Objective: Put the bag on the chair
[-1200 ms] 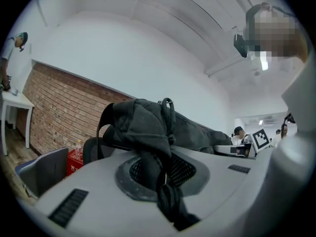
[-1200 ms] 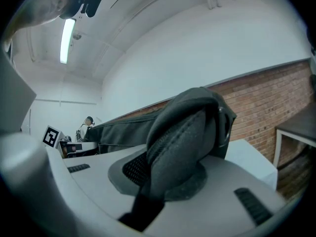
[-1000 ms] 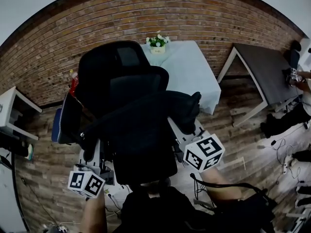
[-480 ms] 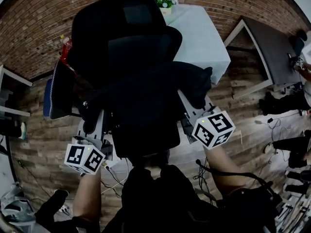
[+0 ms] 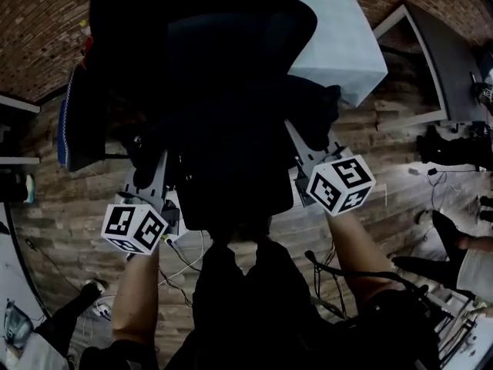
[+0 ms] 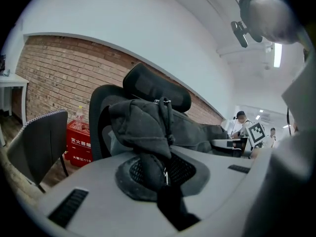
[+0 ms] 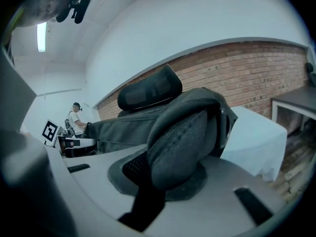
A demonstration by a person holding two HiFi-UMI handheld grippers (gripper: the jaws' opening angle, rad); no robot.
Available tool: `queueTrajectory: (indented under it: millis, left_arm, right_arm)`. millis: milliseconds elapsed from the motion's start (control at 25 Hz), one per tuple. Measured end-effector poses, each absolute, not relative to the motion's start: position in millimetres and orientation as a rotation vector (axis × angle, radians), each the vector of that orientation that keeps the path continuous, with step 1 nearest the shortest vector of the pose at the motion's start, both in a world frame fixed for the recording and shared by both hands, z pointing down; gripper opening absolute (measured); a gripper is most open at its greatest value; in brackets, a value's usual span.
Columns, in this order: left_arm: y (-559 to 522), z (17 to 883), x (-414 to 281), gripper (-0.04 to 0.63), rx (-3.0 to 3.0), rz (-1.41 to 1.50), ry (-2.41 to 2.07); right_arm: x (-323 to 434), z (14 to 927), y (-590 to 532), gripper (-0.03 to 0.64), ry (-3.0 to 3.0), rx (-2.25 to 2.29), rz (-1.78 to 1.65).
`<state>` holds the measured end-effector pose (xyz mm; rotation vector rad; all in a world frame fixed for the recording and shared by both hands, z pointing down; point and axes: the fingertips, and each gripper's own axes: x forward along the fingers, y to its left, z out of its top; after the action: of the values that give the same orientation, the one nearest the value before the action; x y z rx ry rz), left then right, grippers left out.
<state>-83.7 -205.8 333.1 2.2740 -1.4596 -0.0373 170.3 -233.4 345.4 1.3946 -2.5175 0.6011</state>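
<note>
White-clothed table before brick wall; red crate near it

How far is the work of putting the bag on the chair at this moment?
Done: the bag is taken up, with the left gripper and the right gripper each shut on one end. In hand: it hangs between them at the chair. Left: set it on the seat and open both jaws; contact with the seat is not visible.

Beyond the fingers, a red brick wall under white plaster; brown wood-plank floor below them; pale-clothed table ahead.
</note>
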Motion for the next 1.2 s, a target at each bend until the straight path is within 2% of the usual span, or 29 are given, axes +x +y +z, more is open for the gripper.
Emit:
queueTrajectory:
  millis: [600, 1200]
  left_arm:
    - [-221.2, 467.2, -104.6, 0.052, 2.065, 0.126, -1.439]
    - [-178.5, 599.1, -96.3, 0.052, 1.880, 0.337, -1.427]
  right_arm:
    - [148.4, 479.8, -249.2, 0.069, -2.371, 1.292, 0.743]
    - [153.1, 615.9, -209.5, 0.071, -2.203, 1.199, 0.870]
